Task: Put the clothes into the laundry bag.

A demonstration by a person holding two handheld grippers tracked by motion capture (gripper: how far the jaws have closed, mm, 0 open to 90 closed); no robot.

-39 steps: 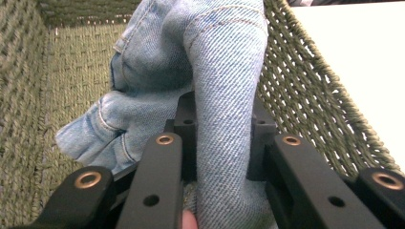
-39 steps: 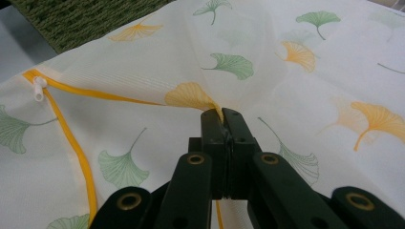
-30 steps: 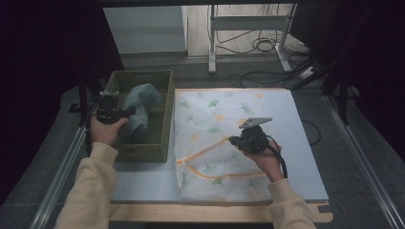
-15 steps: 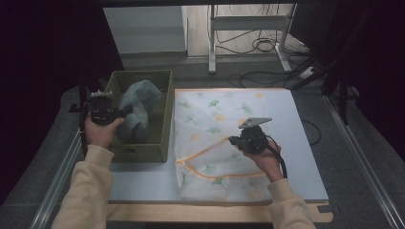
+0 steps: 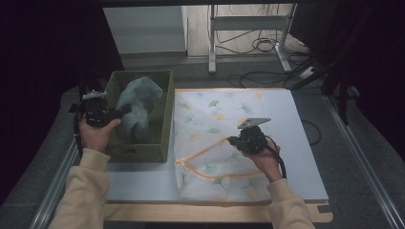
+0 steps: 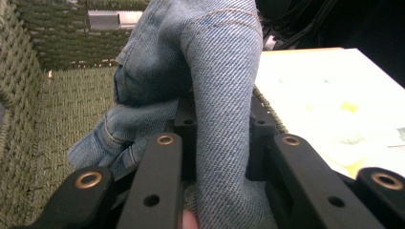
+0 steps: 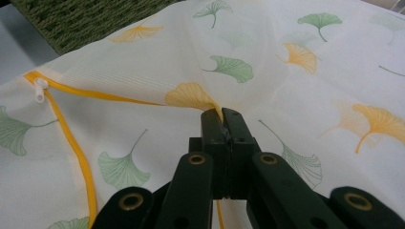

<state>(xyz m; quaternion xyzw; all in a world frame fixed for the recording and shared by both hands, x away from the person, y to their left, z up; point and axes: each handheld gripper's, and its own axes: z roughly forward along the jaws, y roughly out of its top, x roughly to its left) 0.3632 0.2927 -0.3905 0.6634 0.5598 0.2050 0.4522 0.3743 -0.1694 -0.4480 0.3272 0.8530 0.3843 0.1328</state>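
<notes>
The left gripper (image 5: pixel 125 112), at the left of the high view, is clamped on a fold of blue denim garment (image 6: pixel 224 95), which fills the gap between its black jaws in the left gripper view. Compared with a second ago, the left hand (image 5: pixel 97 133) has drawn back toward the left edge of the frame and risen a little, and the denim now stands taller above the basket's rim. The right gripper (image 7: pixel 222 114), right of centre in the high view, has not shifted; its jaws are pressed together on a pinch of the white mesh laundry bag (image 5: pixel 224 114), right at an orange leaf print. No brand, label or writing can be read anywhere. The green woven basket (image 5: pixel 160 143) at centre left holds the denim, most of it still inside, against the bare woven floor. The laundry bag, printed with green and orange ginkgo leaves, lies flat on the white table top (image 5: pixel 143 183), touching the basket's right wall; its orange zipper (image 7: pixel 71 143) with a white pull (image 7: pixel 39 90) gapes open at the bag's lower left.
</notes>
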